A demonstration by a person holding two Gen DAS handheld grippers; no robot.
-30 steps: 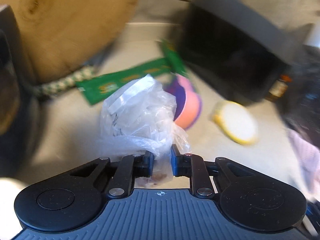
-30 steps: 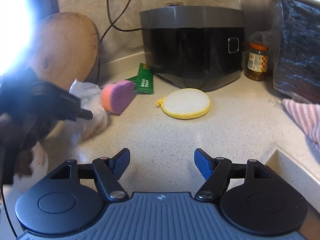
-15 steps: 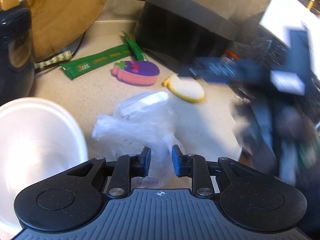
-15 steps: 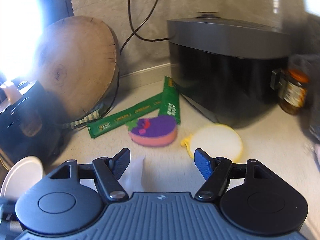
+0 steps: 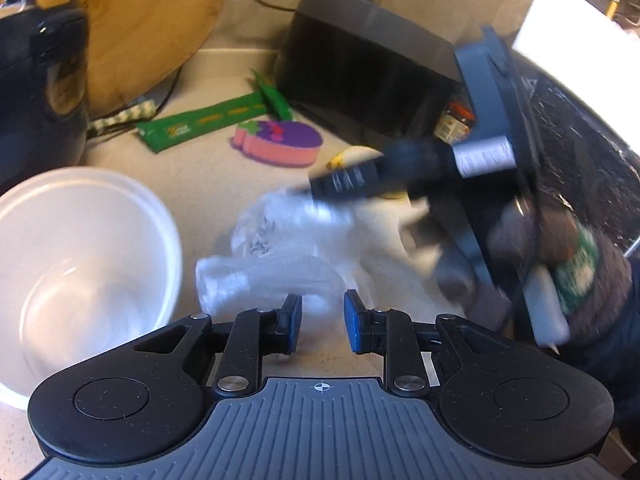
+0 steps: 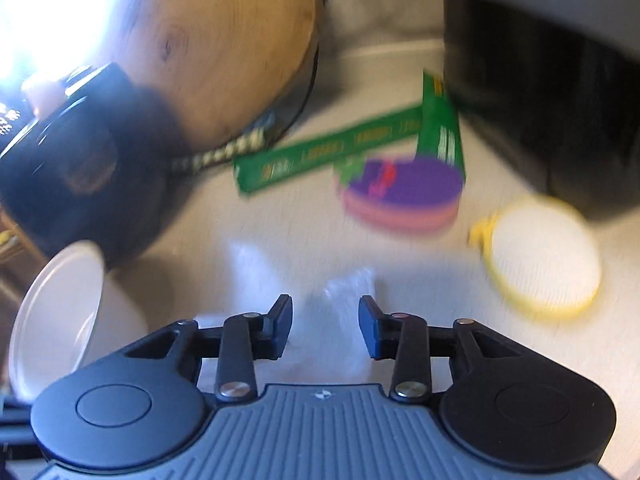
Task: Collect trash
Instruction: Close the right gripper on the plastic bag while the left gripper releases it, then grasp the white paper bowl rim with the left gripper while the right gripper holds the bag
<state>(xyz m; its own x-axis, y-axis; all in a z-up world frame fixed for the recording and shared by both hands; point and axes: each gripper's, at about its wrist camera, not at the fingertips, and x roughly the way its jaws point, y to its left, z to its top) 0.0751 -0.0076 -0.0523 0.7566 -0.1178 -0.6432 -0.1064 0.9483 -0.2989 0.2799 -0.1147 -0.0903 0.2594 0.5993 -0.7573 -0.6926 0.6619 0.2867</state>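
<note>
A crumpled clear plastic bag [image 5: 280,256] is seen lying on the tabletop [image 5: 200,172], just beside a white bowl [image 5: 76,264]. The left gripper [image 5: 322,322] is held just behind it, fingers parted and released. The right gripper [image 6: 325,326] is poised over the bag, its fingers spread, nothing grasped.

The speckled beige table [image 5: 208,168] carries a crumpled clear plastic bag [image 5: 280,256] near its middle. Left of the bag stands a white bowl [image 5: 76,264]. Behind the bag lies a purple-and-pink sponge [image 5: 280,144], with two green wrappers [image 5: 204,120] just beyond it. A round yellow-rimmed pad [image 6: 540,256] lies to the right of the sponge. Behind the sponge sits a black cooker [image 5: 360,84]; a wooden board [image 5: 148,20] leans behind the bowl.
</note>
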